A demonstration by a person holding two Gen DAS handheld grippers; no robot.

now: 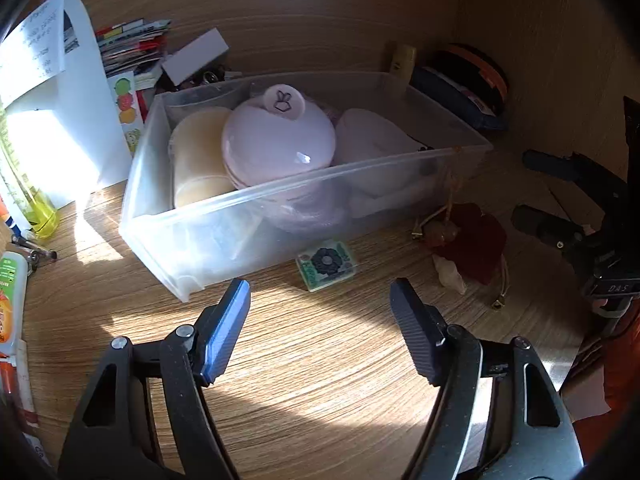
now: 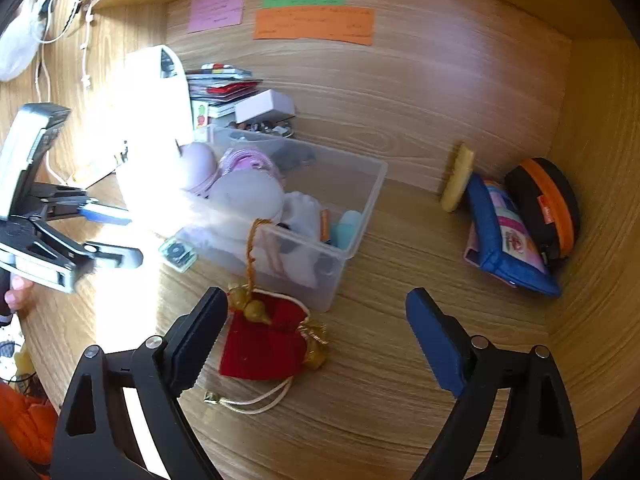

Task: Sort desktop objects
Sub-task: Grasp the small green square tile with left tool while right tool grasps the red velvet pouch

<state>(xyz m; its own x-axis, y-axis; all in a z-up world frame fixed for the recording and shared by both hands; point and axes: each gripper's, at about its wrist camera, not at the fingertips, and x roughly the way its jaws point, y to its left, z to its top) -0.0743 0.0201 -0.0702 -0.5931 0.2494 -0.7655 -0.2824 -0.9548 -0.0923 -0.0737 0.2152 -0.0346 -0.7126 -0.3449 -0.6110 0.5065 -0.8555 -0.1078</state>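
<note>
A clear plastic bin [image 1: 256,200] on the wooden desk holds a pink round case [image 1: 276,140], a cream cup and white soft items. A small green square tile [image 1: 326,265] lies on the desk in front of the bin. A red drawstring pouch [image 2: 264,340] with gold beads lies by the bin's corner; it also shows in the left wrist view [image 1: 476,240]. My left gripper [image 1: 320,292] is open and empty, just short of the tile. My right gripper [image 2: 312,304] is open and empty, its left finger beside the pouch. The bin also shows in the right wrist view [image 2: 348,216].
A blue pouch [image 2: 508,236], an orange-and-black round case [image 2: 548,204] and a yellow block [image 2: 458,178] lean in the back right corner. White paper [image 1: 52,92], a stack of cards [image 1: 132,44], a white box [image 1: 196,56] and tubes [image 1: 12,300] crowd the left side.
</note>
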